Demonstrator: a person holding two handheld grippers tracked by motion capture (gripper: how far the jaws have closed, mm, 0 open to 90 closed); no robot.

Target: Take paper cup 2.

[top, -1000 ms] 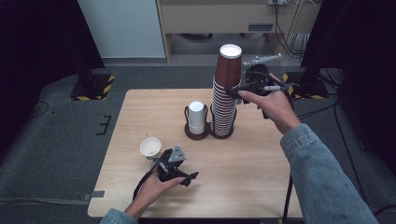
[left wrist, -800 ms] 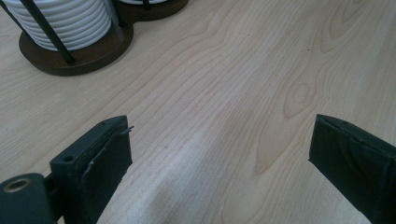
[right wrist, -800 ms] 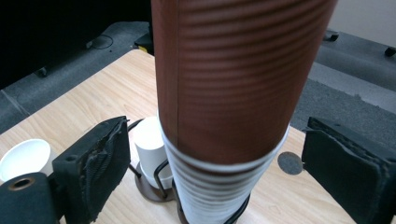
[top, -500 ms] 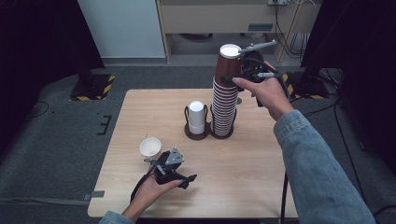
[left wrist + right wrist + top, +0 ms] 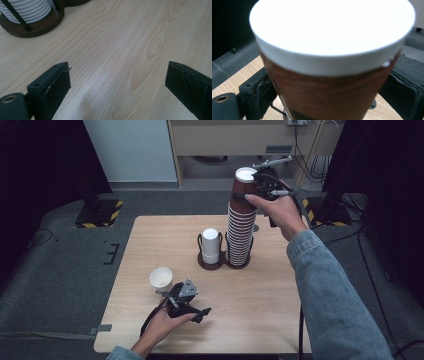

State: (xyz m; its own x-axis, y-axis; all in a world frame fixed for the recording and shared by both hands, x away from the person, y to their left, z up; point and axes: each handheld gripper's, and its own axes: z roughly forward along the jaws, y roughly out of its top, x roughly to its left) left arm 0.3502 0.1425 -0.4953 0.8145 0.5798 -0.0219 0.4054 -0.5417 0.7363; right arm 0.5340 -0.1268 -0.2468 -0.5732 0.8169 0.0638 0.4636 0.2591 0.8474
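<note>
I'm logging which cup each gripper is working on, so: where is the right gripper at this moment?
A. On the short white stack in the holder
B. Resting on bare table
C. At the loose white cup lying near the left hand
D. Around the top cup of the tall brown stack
D: the right gripper sits at the top brown cup of the tall stack, with one jaw on each side of it in the right gripper view.

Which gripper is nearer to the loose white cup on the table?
Left. The left gripper rests on the table just beside the white cup, apart from it. The right gripper is far off, around the top brown cup.
</note>
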